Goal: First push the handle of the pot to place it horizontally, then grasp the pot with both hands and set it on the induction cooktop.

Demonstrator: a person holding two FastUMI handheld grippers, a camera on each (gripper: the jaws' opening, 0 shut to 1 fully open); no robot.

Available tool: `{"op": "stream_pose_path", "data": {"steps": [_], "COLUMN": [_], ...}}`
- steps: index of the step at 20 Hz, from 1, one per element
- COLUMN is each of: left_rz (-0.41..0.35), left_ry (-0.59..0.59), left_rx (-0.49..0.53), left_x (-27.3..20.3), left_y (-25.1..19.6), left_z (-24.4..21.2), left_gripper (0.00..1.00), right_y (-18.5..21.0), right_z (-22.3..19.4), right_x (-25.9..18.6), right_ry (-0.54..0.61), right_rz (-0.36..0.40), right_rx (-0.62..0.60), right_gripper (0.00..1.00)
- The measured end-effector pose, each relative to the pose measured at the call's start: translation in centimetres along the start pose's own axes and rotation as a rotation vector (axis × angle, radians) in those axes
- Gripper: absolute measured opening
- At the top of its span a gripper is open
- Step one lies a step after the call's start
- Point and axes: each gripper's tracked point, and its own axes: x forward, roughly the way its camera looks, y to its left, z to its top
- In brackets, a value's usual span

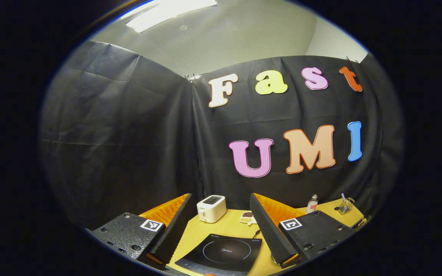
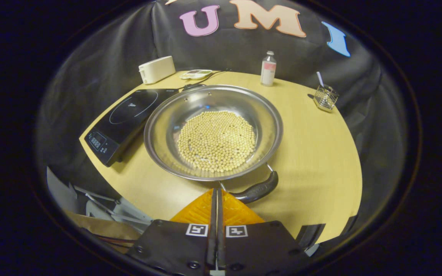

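The pot [image 2: 213, 132] sits straight ahead of the right gripper [image 2: 216, 195], a shallow steel pan with a bed of pale round beans [image 2: 216, 141] across its bottom. Its near handle [image 2: 257, 189], a dark curved grip on two wire legs, lies just beyond the fingertips and a little to their right, and it looks skewed rather than square to the rim. The far handle [image 2: 193, 87] shows as a dark loop at the opposite edge. The right gripper's fingers are pressed together with nothing between them (a sensible shape for a nudge).

The step in hand appears to be the push on the handle. To do it well, I would lay the closed tips against the side of the near handle and sweep slowly, low to the table [image 2: 313, 153], so the pan pivots instead of sliding and the beans stay put.

The induction cooktop [image 2: 129, 115] lies ahead and to the left of the right gripper, touching or nearly touching the pot's rim. In the left gripper view the same cooktop [image 1: 221, 253] is directly below and between the fingers of the left gripper [image 1: 221, 226], which stand wide apart and hold nothing.

Farther off are a toaster [image 2: 156, 69], a small bottle [image 2: 268, 69] and a wire holder [image 2: 325, 97].
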Motion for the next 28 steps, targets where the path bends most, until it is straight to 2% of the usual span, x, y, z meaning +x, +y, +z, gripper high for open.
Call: {"op": "stream_pose_path", "data": {"steps": [1,12,17,21,28], "left_rz": [0.008,0.025,0.023,0.011,-0.027], "left_ry": [0.005,0.020,0.043,0.052,0.076], "left_rx": [0.001,0.015,0.017,0.019,0.015], "left_x": [0.1,0.2,0.3,0.4,1.2], "left_y": [0.1,-0.7,-1.1,-1.7,-3.0], "left_z": [-0.1,-0.4,-1.1,-1.4,-2.5], "left_gripper": [0.95,0.95,0.95,0.96,0.96], "right_y": [-0.5,-8.9,-12.0,-13.3,-13.2], "right_z": [-0.1,4.0,5.0,5.2,6.0], "right_x": [-0.1,2.2,2.3,2.1,0.4], "right_ry": [-0.001,-0.044,-0.065,-0.074,-0.109], "right_rz": [-0.013,-0.147,-0.200,-0.218,-0.234], "right_rx": [-0.002,-0.028,0.000,0.019,0.052], "right_gripper": [0.03,0.03,0.03,0.03,0.03]}}
